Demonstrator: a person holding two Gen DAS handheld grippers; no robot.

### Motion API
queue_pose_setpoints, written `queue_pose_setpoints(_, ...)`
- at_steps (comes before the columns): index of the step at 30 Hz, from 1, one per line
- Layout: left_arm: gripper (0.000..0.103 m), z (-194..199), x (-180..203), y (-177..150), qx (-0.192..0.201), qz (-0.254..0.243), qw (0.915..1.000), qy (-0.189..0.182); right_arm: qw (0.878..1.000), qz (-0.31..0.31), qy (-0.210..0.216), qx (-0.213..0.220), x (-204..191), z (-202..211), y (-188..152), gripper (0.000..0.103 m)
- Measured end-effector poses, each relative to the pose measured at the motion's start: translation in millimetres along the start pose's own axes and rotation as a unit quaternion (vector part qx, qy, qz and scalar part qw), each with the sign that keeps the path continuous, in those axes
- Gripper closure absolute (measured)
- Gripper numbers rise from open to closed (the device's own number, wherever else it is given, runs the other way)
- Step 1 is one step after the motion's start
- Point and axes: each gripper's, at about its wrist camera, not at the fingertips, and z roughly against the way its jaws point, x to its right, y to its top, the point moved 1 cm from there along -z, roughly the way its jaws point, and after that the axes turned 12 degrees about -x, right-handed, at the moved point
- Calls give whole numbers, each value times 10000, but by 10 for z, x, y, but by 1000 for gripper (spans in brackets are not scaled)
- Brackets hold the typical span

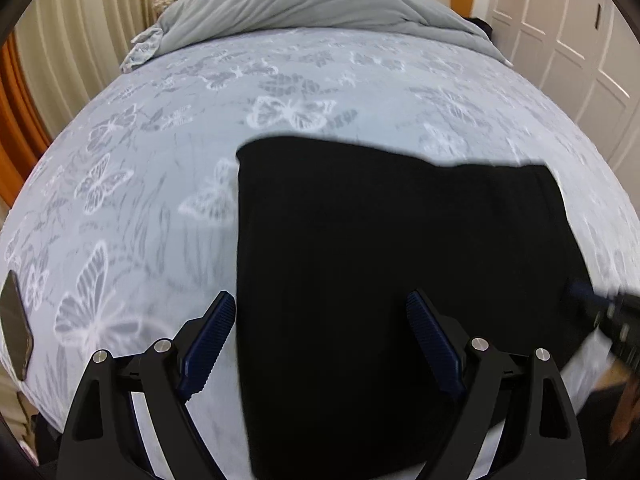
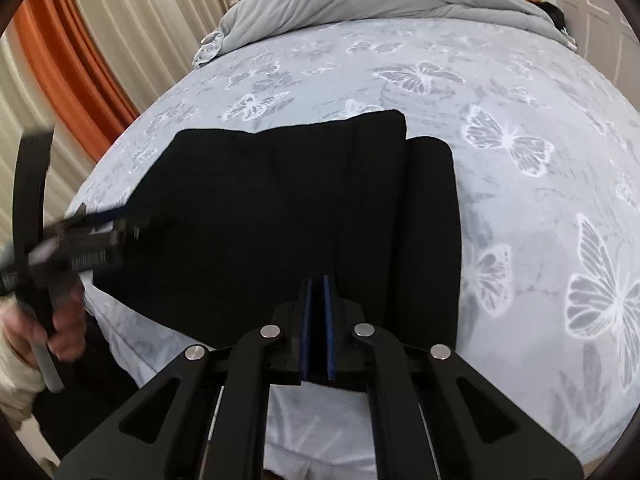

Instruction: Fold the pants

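Left gripper [image 1: 316, 320] with black arms and ribbed blue pads standing wide apart at the bottom of the left wrist view, nothing pinched between them, hovering over the left edge of the folded black fabric pants [image 1: 392, 280]. Right gripper [image 2: 317, 292] sitting at lower centre of the right wrist view, blue pads drawn together to a thin slit, closed with nothing seen between them, hanging over the near part of the same pants [image 2: 300, 216]. Pants lying flat as a dark rectangle across the middle of both frames, a narrower folded strip showing along their right side in the right wrist view. Resting on the pale blue bedsheet printed with white butterflies [image 1: 140, 184]. Flat dark phone-like slab [image 1: 15, 328] lying at the far left edge of the left wrist view. Rumpled grey duvet [image 1: 312, 0] heaped at the top of the frame. Orange and cream curtains [image 2: 80, 40] hanging at upper left of the right wrist view. No containers showing.
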Motion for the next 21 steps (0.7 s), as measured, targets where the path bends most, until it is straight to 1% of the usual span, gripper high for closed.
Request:
queue_pose_setpoints(2, 18, 47, -24, -137, 16, -81, 9999, -136, 9995, -178, 204, 162, 42, 175, -142, 97)
queue_pose_setpoints(4, 18, 94, -75, -315, -82, -146, 9989, -435, 9979, -486, 351, 230, 173, 235, -254, 97)
queue_pose_setpoints(5, 16, 93, -103, -387, -162, -146, 9981, -578, 9970, -611, 403, 233, 202, 287, -335, 97)
queue_pose_setpoints(6, 16, 65, -153, -482, -325, -111, 9967, -738, 9960, -733, 453, 219, 274, 309, -378, 96)
queue_pose_setpoints(7, 16, 36, -192, -536, -426, -34, 9956, -832, 9949, -867, 470, 202, 306, 341, -413, 89)
queue_pose_setpoints(8, 14, -12, -258, -602, -593, 103, 9932, -992, 9933, -1043, 455, 183, 363, 360, -444, 77)
queue_pose_setpoints(9, 15, -60, -308, -650, -770, 195, 9912, -1062, 9921, -1163, 411, 208, 395, 376, -452, 50)
queue_pose_setpoints(10, 16, -47, -324, -677, -713, 186, 9918, -1044, 9917, -1195, 374, 290, 396, 413, -468, 47)
queue_pose_setpoints(11, 16, 11, -310, -697, -556, 106, 9939, -941, 9925, -1108, 374, 362, 359, 444, -454, 47)
queue_pose_setpoints(12, 16, 72, -283, -703, -404, 37, 9964, -743, 9935, -975, 455, 367, 297, 457, -414, 47)
queue_pose_setpoints(14, 16, 168, -244, -709, -114, -43, 9981, -607, 9944, -743, 674, 338, 179, 429, -337, 46)
queue_pose_setpoints(16, 16, 236, -210, -685, 33, -32, 9982, -601, 9949, -658, 748, 172, 146, 299, -281, 36)
queue_pose_setpoints(17, 16, 263, -200, -661, 91, -25, 9980, -623, 9947, -760, 690, -16, 169, 155, -228, 36)
queue_pose_setpoints(18, 16, 298, -176, -632, 163, -19, 9979, -632, 9934, -864, 747, -146, 193, 43, -200, 39)
queue_pose_setpoints(19, 16, 319, -154, -618, 221, -9, 9978, -629, 9920, -907, 862, -165, 196, -8, -209, 51)
queue_pose_setpoints(20, 16, 342, -134, -598, 270, -14, 9976, -635, 9922, -939, 806, -168, 190, -51, -174, 58)
queue_pose_setpoints(21, 15, 360, -101, -571, 309, -26, 9975, -629, 9928, -868, 804, -180, 163, -55, -143, 75)
